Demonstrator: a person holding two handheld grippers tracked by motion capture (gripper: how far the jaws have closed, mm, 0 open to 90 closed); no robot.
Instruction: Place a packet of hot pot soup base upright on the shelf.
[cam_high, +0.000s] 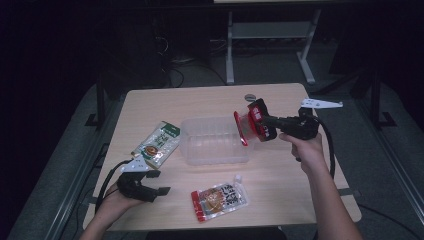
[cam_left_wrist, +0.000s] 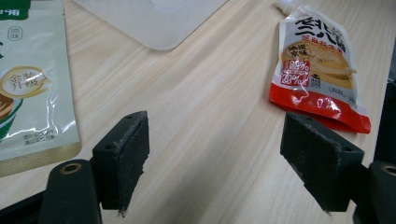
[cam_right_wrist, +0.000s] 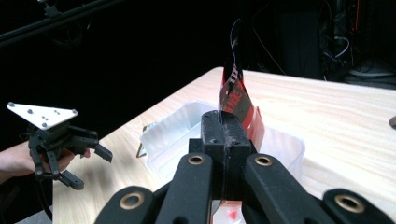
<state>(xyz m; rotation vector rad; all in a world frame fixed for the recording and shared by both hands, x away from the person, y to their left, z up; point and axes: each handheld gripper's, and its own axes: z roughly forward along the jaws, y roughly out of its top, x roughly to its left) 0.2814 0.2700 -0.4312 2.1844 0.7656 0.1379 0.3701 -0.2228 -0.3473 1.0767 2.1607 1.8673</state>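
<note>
— Where does everything sit on the table (cam_high: 280, 175)?

— The tub (cam_high: 215, 142) stands about mid-table. Left of it lies one pouch (cam_high: 157, 144), and nearer the person, just right of centre, lies a spouted pouch (cam_high: 218, 200).

— And the grippers?

— The left gripper (cam_high: 152, 186) is at the near left corner, between those two packs, apart from both. The right gripper (cam_high: 260, 125) is at the tub's right end, holding a third pouch (cam_high: 248, 127) on edge over the rim; whether it touches the rim, I can't quite tell.

— Anything behind?

— A small disc (cam_high: 249, 97) lies near the far edge.
</note>
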